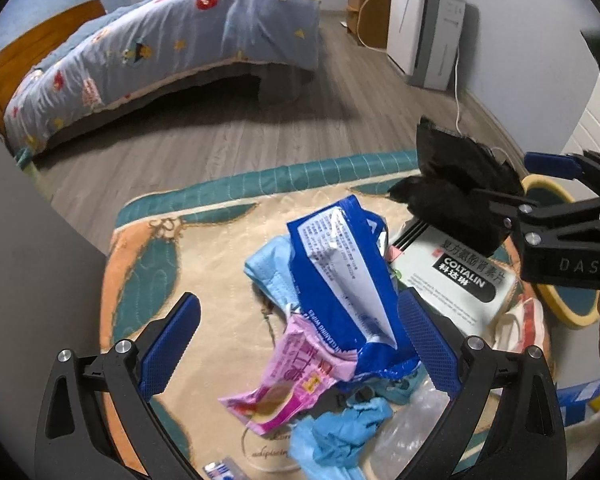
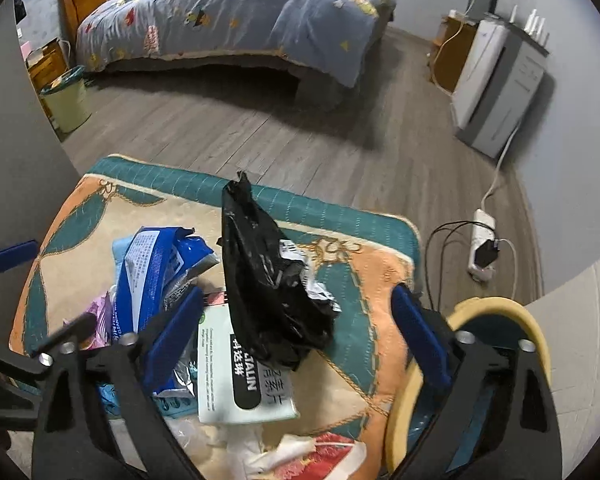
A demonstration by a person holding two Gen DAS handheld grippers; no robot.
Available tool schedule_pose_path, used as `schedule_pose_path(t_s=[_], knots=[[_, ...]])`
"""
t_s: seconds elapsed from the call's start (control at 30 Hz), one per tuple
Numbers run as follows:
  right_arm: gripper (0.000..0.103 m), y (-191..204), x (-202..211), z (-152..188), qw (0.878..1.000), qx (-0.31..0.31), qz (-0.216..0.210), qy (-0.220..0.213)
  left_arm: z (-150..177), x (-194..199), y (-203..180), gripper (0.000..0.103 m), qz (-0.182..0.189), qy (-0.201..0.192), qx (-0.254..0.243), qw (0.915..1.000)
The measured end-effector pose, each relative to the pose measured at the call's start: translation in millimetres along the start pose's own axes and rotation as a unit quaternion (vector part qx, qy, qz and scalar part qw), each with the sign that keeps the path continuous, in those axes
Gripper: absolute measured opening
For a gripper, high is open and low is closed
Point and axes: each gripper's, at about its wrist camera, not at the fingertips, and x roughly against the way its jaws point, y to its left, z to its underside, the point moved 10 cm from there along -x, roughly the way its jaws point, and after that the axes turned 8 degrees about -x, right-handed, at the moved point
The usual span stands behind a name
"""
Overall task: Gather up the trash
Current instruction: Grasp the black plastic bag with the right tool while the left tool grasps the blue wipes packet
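Note:
A heap of trash lies on a teal and orange mat (image 1: pixel 204 248). My left gripper (image 1: pixel 300 344) is open just over the heap. A blue wipes packet (image 1: pixel 340 276) rises between its fingers, close to the right pad (image 1: pixel 428 340), above a pink wrapper (image 1: pixel 288 384) and crumpled light blue masks (image 1: pixel 340 432). My right gripper (image 2: pixel 298 336) is open too, with a crumpled black plastic bag (image 2: pixel 268 280) between its pads and neither pad pressing on it. The bag rests on a white medicine box (image 2: pixel 224 376). In the left wrist view the black bag (image 1: pixel 452 184) sits by the right gripper's fingers (image 1: pixel 500 200).
A round bin with a yellow rim (image 2: pixel 496 312) stands at the mat's right edge. White tissue and a red wrapper (image 2: pixel 300 452) lie near me. A power strip (image 2: pixel 484 240) with cables lies on the wood floor. Beyond are a bed (image 2: pixel 236 20), a small green bin (image 2: pixel 66 100) and a white appliance (image 2: pixel 496 80).

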Motion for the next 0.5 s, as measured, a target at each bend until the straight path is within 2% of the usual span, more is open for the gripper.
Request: schedule_pose_path(t_s=[0.07,0.13,0.2,0.3,0.5], knots=[[0.069,3,-6,2,1.000,-0.007,-0.014,0.014,1,-11,-8,0.098,0.009,0.007,-0.002,0.9999],[0.043,4,-12,6,0.998,-0.025,-0.040,0.035,1,-22,-16,0.098,0.016,0.015,-0.004,0.9997],[0.033,2,-13,7,0.997,-0.038,-0.050,0.044,-1,-33,-24,0.098,0.018,0.021,-0.010,0.9996],[0.029,-1,-7,6,0.997,-0.042,-0.057,0.038,-4,-47,-34,0.098,0.019,0.028,-0.016,0.9993],[0.027,-8,0,3,0.996,-0.047,-0.064,0.030,-2,-71,-41,0.096,0.020,0.049,-0.023,0.9983]])
